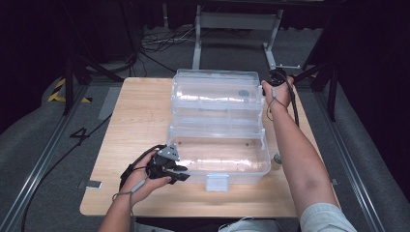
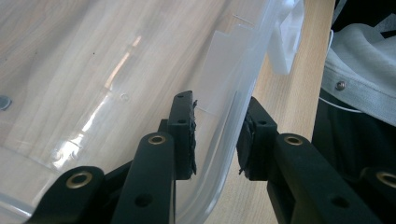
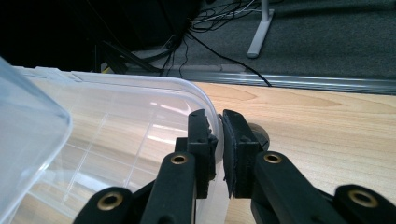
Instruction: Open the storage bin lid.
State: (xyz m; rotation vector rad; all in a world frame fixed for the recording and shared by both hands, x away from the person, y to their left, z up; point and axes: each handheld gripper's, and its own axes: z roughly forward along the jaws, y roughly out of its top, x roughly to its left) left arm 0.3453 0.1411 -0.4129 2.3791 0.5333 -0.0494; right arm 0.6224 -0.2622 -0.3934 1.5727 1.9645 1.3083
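Observation:
A clear plastic box stands on the wooden table, its lid swung open toward the back. My left gripper is at the box's front left corner. Its jaws straddle the box's front wall near the white latch, one pad inside and one outside, pressed on the rim. My right gripper is at the far right end of the lid. In the right gripper view its jaws are pinched on the lid's curved rim.
The table has bare wood to the left of the box and a narrow strip in front of it. A small round object lies by the box's right side. Cables and a metal stand are on the floor beyond the far edge.

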